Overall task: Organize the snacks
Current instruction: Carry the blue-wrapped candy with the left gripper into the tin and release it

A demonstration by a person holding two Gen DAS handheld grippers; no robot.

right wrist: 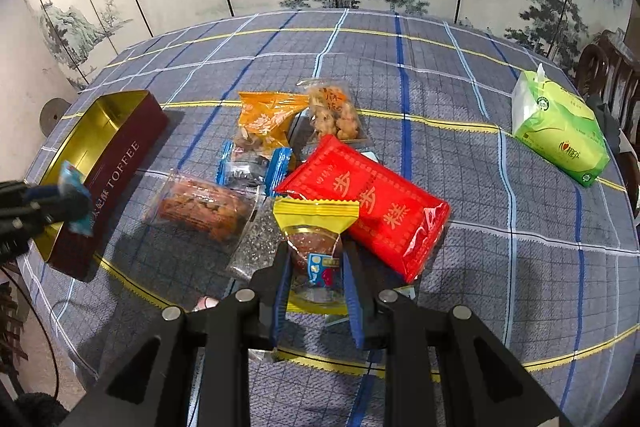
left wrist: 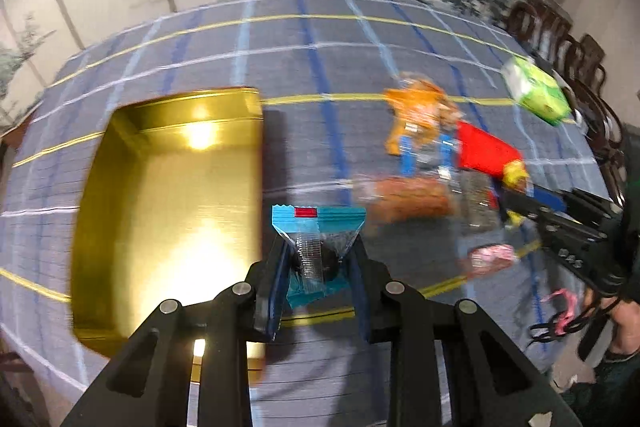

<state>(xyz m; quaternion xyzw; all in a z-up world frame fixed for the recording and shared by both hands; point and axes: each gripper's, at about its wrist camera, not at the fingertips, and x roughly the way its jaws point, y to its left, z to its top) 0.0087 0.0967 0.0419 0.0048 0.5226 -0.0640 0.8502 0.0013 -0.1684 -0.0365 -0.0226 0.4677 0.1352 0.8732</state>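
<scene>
Teal, the small snack packet is clamped in the closed jaws of the left gripper, just beside the one gold toffee tin; I would release it low over the tin. The right gripper pinches a yellow-topped packet. About six snacks lie on the worktop.

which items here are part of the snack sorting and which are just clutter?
Job:
- left gripper, shut on teal snack packet
- right gripper, shut on yellow-topped snack packet
- gold toffee tin, open
- red snack pack
- orange snack bag

Lying about:
- green tissue pack
- checked tablecloth
</scene>
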